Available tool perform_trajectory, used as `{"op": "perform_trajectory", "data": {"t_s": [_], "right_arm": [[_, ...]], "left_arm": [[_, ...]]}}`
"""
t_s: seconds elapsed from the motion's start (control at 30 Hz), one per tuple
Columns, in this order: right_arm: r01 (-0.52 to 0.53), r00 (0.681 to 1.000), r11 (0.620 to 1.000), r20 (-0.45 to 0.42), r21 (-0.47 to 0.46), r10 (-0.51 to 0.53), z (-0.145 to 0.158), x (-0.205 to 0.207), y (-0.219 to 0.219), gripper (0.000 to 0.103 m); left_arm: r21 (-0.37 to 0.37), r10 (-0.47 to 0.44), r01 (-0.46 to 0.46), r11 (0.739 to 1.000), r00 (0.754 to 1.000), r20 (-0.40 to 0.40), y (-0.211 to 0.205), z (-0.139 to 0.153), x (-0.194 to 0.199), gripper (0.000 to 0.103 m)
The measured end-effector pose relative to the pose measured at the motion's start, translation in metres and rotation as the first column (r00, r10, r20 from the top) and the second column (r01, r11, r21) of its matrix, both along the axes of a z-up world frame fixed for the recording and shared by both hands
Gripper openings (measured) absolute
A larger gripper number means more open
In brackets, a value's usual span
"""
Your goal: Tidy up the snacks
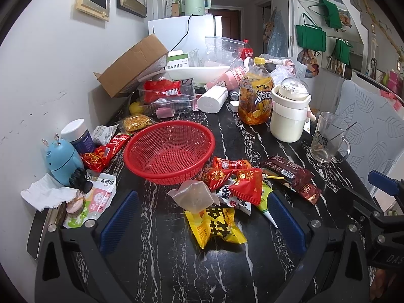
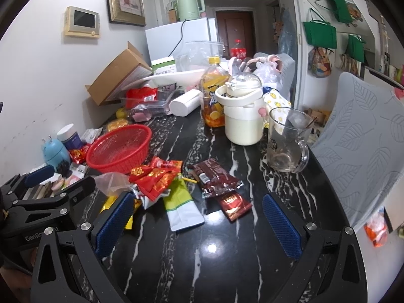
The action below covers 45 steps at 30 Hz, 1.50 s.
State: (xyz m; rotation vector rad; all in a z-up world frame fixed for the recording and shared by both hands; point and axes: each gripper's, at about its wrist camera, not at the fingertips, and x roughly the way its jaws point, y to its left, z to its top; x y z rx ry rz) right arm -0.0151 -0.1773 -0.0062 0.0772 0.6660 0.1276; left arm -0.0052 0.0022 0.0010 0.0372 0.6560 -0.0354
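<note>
The snack packets (image 1: 227,184) lay heaped on the tabletop (image 1: 164,240) just beside the empty red basket (image 1: 169,149). Both the left gripper (image 1: 202,222) and right gripper (image 2: 197,222) hovered with jaws wide, holding nothing. Light, crinkly, probably slippery, the packets would best be pinched at a sealed edge.

glass mug (image 2: 287,141) | cream jug (image 2: 243,116) beside iced-tea bottle (image 2: 212,96) | cardboard box (image 1: 131,67) | green kettle (image 1: 195,1)
</note>
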Motion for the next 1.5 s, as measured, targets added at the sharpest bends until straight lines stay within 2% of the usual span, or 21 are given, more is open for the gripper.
{"op": "perform_trajectory", "data": {"t_s": [0.87, 1.23, 1.5], "right_arm": [[-0.028, 1.000, 1.000, -0.009, -0.002, 0.028, -0.003, 0.000, 0.010, 0.103], [-0.075, 0.996, 0.997, -0.048, 0.008, 0.076, -0.021, 0.005, 0.019, 0.103], [-0.126, 0.988, 0.992, -0.086, 0.023, 0.128, -0.039, 0.011, 0.030, 0.103]], "left_arm": [[-0.027, 0.008, -0.008, 1.000, 1.000, -0.018, 0.012, -0.007, -0.002, 0.103], [-0.046, 0.000, -0.002, 0.999, 0.999, -0.051, 0.023, -0.022, 0.000, 0.103], [-0.091, -0.026, 0.015, 0.996, 0.992, -0.123, 0.032, -0.045, 0.005, 0.103]]}}
